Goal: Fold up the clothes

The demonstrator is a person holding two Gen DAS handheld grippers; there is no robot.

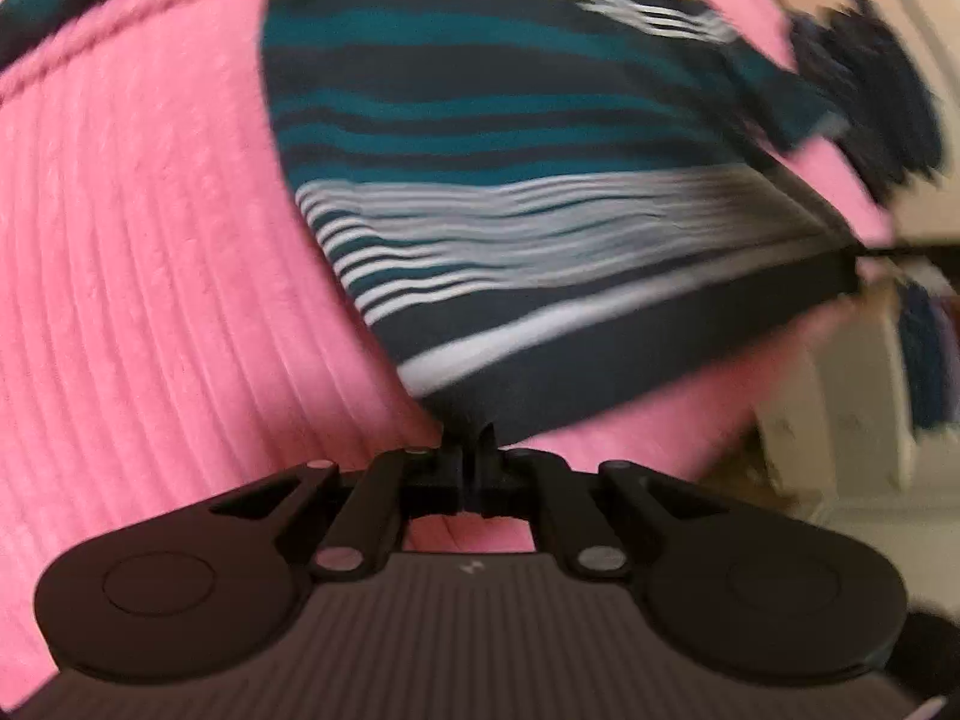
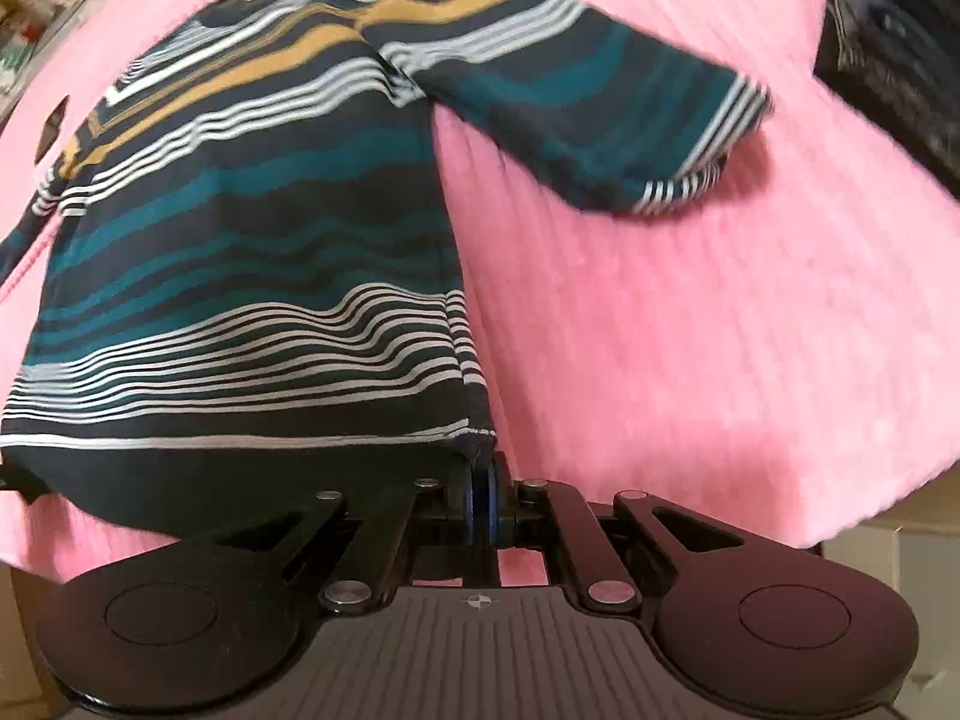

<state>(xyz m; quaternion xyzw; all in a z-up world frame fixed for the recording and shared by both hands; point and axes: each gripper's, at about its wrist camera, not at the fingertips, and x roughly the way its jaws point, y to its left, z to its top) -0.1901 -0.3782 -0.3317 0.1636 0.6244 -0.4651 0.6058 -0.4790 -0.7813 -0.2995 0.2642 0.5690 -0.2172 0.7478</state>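
A striped shirt (image 1: 510,192) in navy, teal, white and mustard lies spread on a pink ribbed blanket (image 1: 150,276). My left gripper (image 1: 474,450) is shut on the shirt's bottom-left hem corner. In the right wrist view the same shirt (image 2: 252,252) fills the left half, with one sleeve (image 2: 600,120) stretched to the right. My right gripper (image 2: 480,480) is shut on the bottom-right hem corner. Both views are motion-blurred.
A dark folded garment (image 2: 894,48) lies on the pink blanket (image 2: 690,330) at the far right; it also shows blurred in the left wrist view (image 1: 870,90). White furniture (image 1: 840,432) stands beyond the blanket's edge at the right.
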